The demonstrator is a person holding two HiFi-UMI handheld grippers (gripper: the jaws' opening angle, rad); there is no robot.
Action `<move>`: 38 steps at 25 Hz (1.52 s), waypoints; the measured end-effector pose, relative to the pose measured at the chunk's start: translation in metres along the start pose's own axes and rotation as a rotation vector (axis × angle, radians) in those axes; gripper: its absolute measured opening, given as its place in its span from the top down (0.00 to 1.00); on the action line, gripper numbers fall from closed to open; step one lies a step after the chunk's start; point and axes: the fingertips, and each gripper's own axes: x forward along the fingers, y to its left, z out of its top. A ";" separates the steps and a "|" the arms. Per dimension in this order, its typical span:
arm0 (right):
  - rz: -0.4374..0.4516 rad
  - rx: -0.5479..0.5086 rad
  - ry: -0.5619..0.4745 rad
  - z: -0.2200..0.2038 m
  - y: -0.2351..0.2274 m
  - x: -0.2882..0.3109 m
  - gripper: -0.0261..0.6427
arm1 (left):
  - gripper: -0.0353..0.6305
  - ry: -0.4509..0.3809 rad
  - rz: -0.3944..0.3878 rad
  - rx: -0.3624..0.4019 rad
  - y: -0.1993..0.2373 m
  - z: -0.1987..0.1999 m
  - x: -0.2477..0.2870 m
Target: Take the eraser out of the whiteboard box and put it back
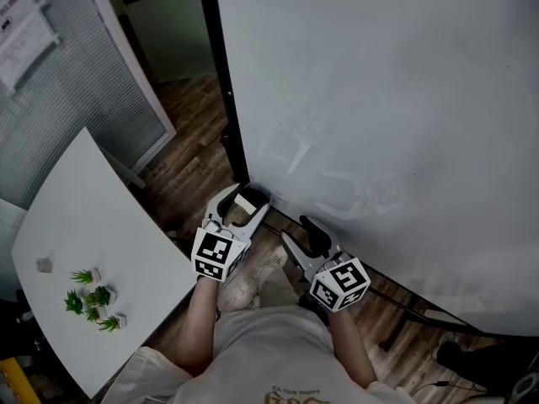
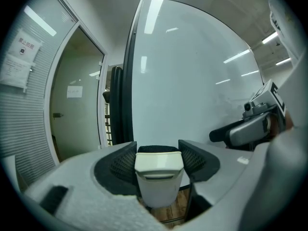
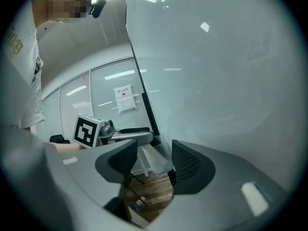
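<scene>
1. So, from the head view, a person stands close to a big whiteboard (image 1: 379, 99). The left hand-held gripper (image 1: 242, 204) is clamped on the eraser (image 1: 249, 201), held above the floor (image 1: 189, 154) by the board's dark edge. The right hand-held gripper (image 1: 294, 229) is just beside it, with its jaws apart. Only this view shows the white bench (image 1: 93, 217) on the left with little green plants (image 1: 91, 297) on it. The whiteboard box is hard to make out from up here.
2. From the left gripper view, the eraser (image 2: 159, 177) shows best. It has a pale body with black felt on its far side, and it is squeezed between both jaws. The right hand-held gripper (image 2: 219, 134) pokes in from the right, and its back end is cut off. A door (image 2: 77, 109) and a paper (image 2: 19, 57) on the blinds are on the left.
3. From the right gripper view, the jaws stand wide and hold nothing. Past them are wood floor and a pale tray-like thing (image 3: 155, 160). I cannot tell if it is the box. The left hand-held gripper (image 3: 144, 134) shows from the side with its marker cube (image 3: 89, 131), and its jaw hides the eraser.
</scene>
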 end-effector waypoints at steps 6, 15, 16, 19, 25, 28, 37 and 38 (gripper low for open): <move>-0.003 0.001 0.012 -0.002 -0.002 0.003 0.63 | 0.54 0.012 -0.010 -0.004 0.001 -0.003 0.005; -0.003 0.002 0.021 -0.004 -0.003 0.006 0.63 | 0.54 0.028 -0.010 -0.025 0.003 -0.012 0.010; -0.003 0.002 0.022 -0.004 -0.003 0.007 0.63 | 0.54 0.031 -0.011 -0.027 0.002 -0.013 0.011; -0.005 0.003 0.024 -0.004 -0.003 0.006 0.63 | 0.54 0.039 -0.008 -0.028 0.002 -0.014 0.011; -0.005 0.002 0.018 -0.002 -0.003 0.004 0.63 | 0.53 0.040 -0.003 -0.032 0.003 -0.013 0.011; -0.003 0.001 0.016 -0.002 -0.003 0.003 0.63 | 0.53 0.048 0.001 -0.026 0.002 -0.013 0.010; 0.008 -0.020 0.005 0.006 0.005 -0.001 0.63 | 0.52 -0.001 0.027 -0.024 0.005 0.007 0.000; 0.009 -0.023 0.003 0.006 0.006 -0.001 0.63 | 0.52 -0.009 0.031 -0.025 0.006 0.010 -0.002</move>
